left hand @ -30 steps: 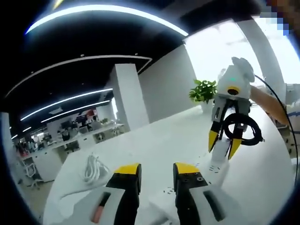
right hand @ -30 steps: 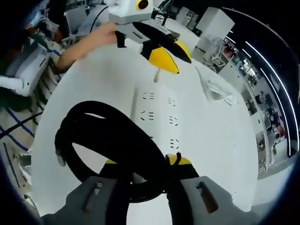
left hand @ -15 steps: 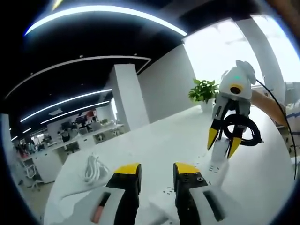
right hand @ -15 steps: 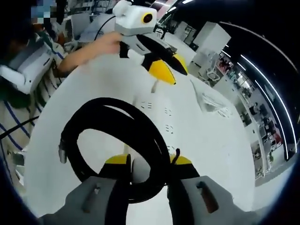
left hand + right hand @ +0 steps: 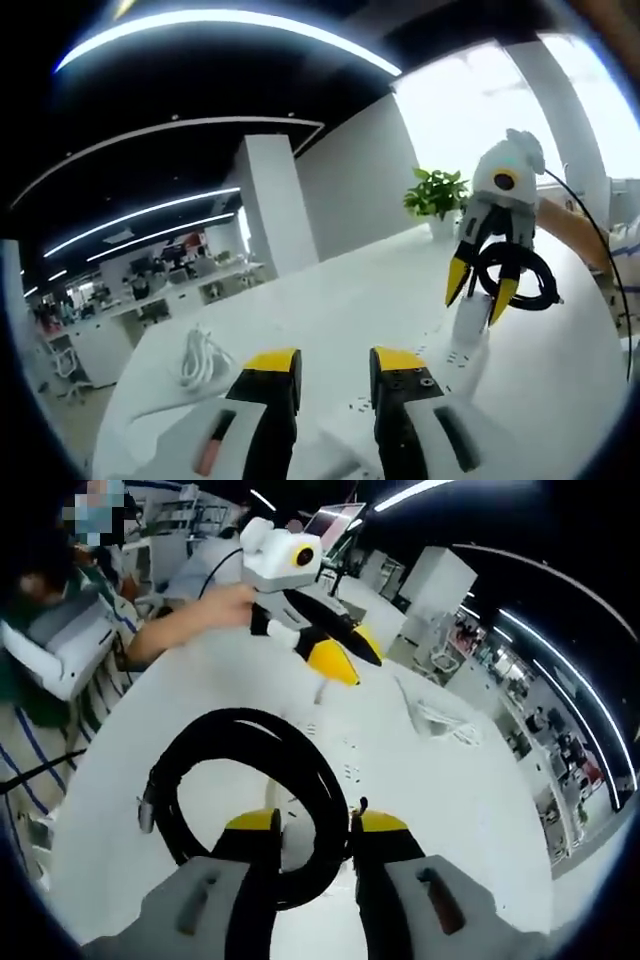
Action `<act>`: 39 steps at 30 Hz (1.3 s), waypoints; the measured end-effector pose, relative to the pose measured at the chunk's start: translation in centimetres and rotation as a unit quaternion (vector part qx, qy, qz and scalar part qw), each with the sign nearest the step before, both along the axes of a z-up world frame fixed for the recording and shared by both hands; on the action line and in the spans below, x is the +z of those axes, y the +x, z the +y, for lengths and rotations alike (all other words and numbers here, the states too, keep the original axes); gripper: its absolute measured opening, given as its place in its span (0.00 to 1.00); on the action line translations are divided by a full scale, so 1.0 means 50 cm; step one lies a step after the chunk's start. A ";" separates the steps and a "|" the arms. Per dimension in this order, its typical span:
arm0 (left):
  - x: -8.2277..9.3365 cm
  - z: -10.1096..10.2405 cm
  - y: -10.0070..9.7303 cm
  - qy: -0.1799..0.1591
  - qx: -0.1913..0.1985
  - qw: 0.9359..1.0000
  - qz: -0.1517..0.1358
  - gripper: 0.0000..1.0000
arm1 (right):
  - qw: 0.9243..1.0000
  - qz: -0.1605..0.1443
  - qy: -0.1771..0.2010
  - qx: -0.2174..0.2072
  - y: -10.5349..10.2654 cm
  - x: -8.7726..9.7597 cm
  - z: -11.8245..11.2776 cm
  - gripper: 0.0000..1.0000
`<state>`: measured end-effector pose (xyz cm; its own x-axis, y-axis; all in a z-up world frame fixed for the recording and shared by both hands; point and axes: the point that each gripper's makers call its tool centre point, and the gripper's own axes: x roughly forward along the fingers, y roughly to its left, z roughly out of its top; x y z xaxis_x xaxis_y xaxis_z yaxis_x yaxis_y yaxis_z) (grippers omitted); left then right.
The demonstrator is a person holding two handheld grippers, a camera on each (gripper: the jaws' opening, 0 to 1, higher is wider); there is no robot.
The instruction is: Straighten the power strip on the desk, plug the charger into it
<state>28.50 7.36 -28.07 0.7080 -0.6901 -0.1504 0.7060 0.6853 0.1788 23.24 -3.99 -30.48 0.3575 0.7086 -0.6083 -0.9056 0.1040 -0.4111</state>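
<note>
White pillar (image 5: 268,205), ceiling light strips (image 5: 225,24), bright window (image 5: 470,110)

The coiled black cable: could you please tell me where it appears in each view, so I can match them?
Left gripper view: the coiled black cable hangs at right, held in the right gripper above the power strip.
Right gripper view: it loops at lower centre, around that gripper's own jaws.
Shared landmark: the power strip.

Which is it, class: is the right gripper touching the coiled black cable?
Touching. The right gripper view shows the right gripper with its jaws closed on the coiled black cable and the white charger.
</note>
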 end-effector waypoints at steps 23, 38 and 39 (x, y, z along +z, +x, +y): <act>0.004 -0.003 -0.008 -0.002 -0.007 1.000 -0.003 0.27 | 0.991 0.003 0.129 -0.038 0.012 0.040 -0.033 0.26; 0.007 -0.001 -0.018 -0.003 -0.013 1.000 -0.001 0.27 | 0.976 0.020 0.213 -0.048 -0.008 0.037 -0.036 0.27; 0.009 -0.001 -0.019 -0.005 -0.014 1.000 -0.001 0.27 | 0.975 0.020 0.217 -0.050 -0.008 0.039 -0.036 0.27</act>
